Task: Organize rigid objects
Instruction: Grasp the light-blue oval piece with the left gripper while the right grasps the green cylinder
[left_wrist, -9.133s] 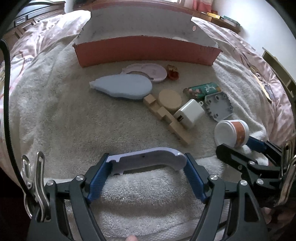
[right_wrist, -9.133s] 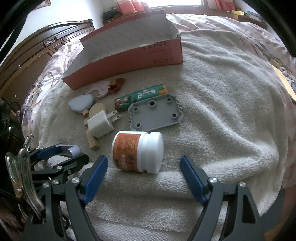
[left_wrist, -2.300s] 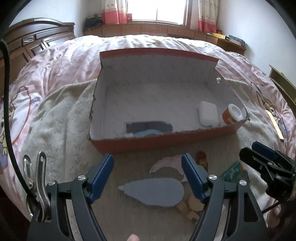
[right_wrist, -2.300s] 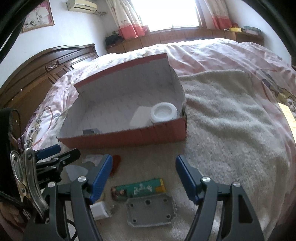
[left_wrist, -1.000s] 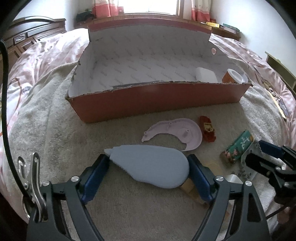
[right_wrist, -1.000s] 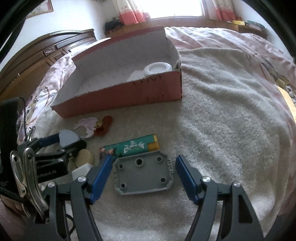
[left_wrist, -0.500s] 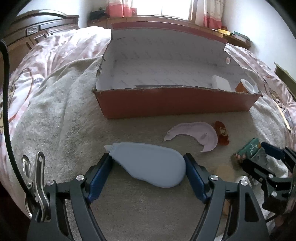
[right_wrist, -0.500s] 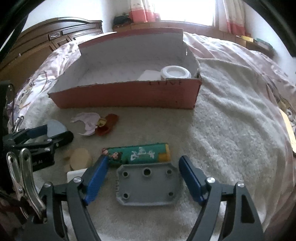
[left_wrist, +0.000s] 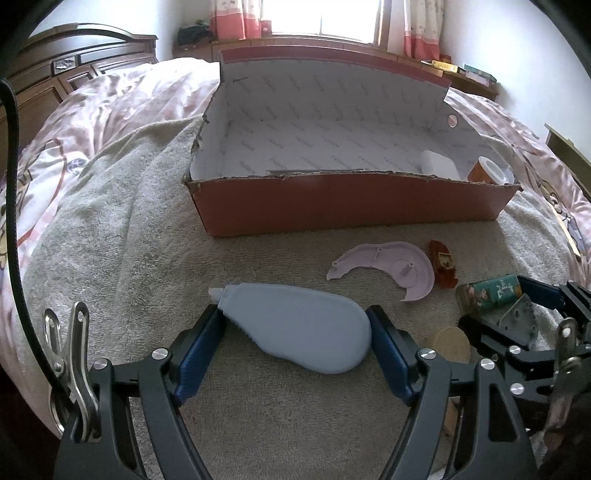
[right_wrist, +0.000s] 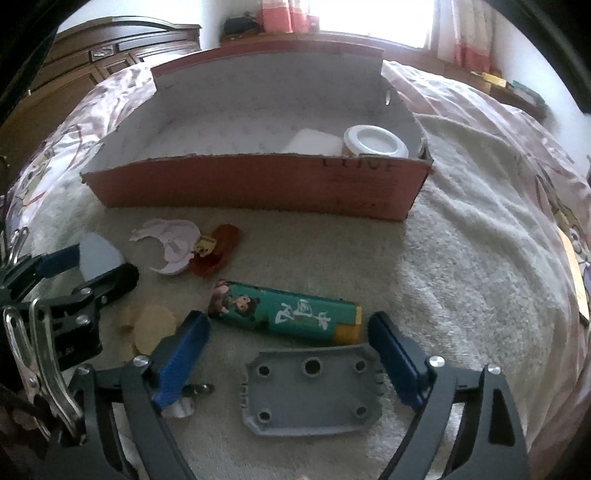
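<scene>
Faintly, "LOVE" on red box (right_wrist: 369, 184)

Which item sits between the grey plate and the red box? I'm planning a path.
In the right wrist view, the green lighter lies between the grey plate and red box.

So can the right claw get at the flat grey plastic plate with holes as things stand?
Probably yes: the right claw is open, and the grey plastic plate lies bare on the towel between its fingers, nothing on top; the green lighter lies just beyond.

Bed (left_wrist: 110, 110) under a beige towel (left_wrist: 110, 229); on it a red box (left_wrist: 351, 206); small objects beside it.
</scene>
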